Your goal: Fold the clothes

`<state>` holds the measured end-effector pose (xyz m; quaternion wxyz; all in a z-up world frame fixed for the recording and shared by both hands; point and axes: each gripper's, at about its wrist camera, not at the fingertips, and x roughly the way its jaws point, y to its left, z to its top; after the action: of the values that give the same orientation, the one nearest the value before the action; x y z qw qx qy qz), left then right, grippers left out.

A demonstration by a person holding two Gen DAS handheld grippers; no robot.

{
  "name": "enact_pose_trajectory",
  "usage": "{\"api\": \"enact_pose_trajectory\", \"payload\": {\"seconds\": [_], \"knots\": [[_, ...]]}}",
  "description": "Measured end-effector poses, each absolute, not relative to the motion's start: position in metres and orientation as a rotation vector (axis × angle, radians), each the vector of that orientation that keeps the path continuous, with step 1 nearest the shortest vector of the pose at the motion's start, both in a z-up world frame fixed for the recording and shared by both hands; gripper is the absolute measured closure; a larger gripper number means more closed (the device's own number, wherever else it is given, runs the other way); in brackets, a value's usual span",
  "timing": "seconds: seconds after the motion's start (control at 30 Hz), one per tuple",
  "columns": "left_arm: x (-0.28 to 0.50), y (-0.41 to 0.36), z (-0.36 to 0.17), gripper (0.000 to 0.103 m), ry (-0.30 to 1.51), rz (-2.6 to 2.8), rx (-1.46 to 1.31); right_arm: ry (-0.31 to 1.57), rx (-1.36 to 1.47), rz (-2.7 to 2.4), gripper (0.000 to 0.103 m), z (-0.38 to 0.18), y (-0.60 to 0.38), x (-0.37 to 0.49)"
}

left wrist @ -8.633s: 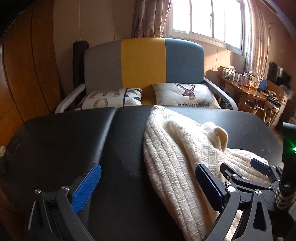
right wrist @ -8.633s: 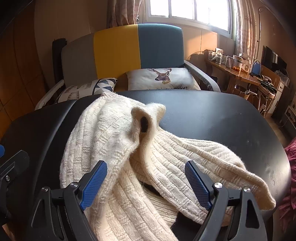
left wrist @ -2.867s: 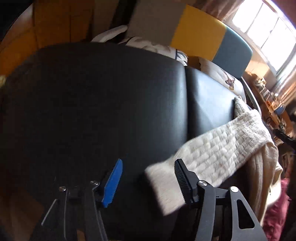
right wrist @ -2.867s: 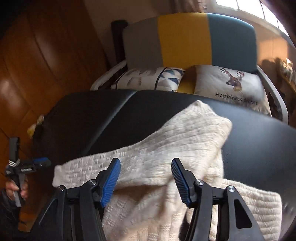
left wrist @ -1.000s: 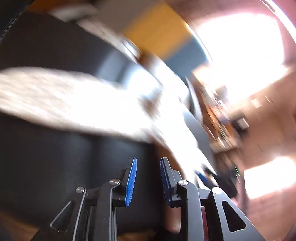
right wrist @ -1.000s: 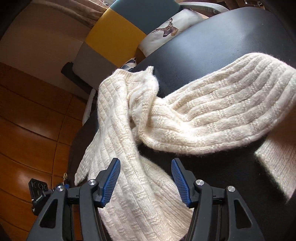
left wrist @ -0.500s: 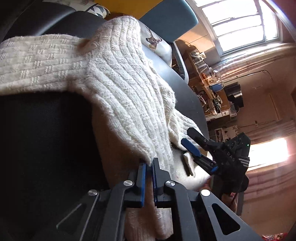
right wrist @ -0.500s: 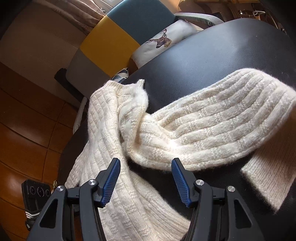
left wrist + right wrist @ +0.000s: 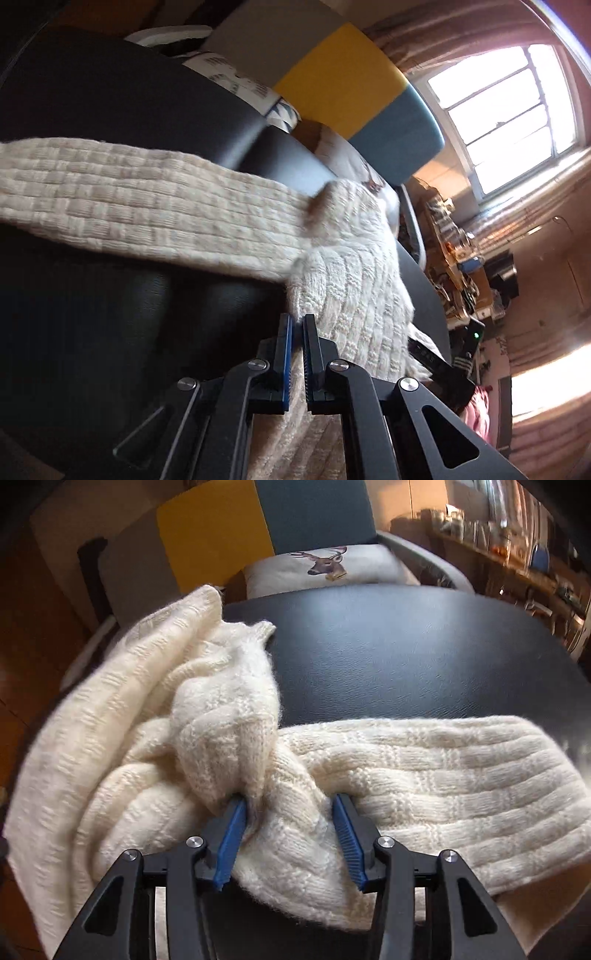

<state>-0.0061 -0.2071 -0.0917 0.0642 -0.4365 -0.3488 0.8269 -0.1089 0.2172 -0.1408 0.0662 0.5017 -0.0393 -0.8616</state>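
Note:
A cream knitted sweater [image 9: 351, 280] lies bunched on the black padded table [image 9: 92, 110]. One sleeve [image 9: 129, 199] stretches out to the left across the table. My left gripper [image 9: 297, 328] is shut on the sweater's edge, with cloth hanging beneath its fingers. In the right wrist view the sweater [image 9: 221, 738] is heaped at the left and its other sleeve [image 9: 443, 775] runs off to the right. My right gripper [image 9: 288, 830] is open, and its blue pads [image 9: 229, 830] straddle a thick fold where that sleeve meets the body.
Behind the table [image 9: 406, 657] stands a grey, yellow and blue sofa [image 9: 351, 85] with a deer cushion [image 9: 325, 566]. A cluttered wooden desk [image 9: 454, 251] runs along the right wall under the window. Wooden panelling lies to the left.
My right gripper has dropped forward onto the sweater, and its fingers now stand on either side of a fold. My left gripper stays shut on the edge and has swung round.

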Motion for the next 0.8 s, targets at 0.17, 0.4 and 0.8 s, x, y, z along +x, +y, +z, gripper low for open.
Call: {"api": "enact_pose_trajectory", "payload": {"seconds": [0.17, 0.4, 0.8], "knots": [[-0.012, -0.214, -0.110, 0.098, -1.016, 2.547, -1.405, 0.006, 1.580, -2.688, 0.054, -0.139, 0.239, -0.110], [-0.021, -0.201, -0.128, 0.097, -0.943, 2.548, -1.494, -0.061, 1.459, -2.695, 0.050, -0.088, 0.273, -0.071], [-0.019, -0.186, -0.129, 0.092, -0.914, 2.497, -1.521, 0.228, 1.495, -2.381, 0.051, -0.131, 0.211, 0.023]]}}
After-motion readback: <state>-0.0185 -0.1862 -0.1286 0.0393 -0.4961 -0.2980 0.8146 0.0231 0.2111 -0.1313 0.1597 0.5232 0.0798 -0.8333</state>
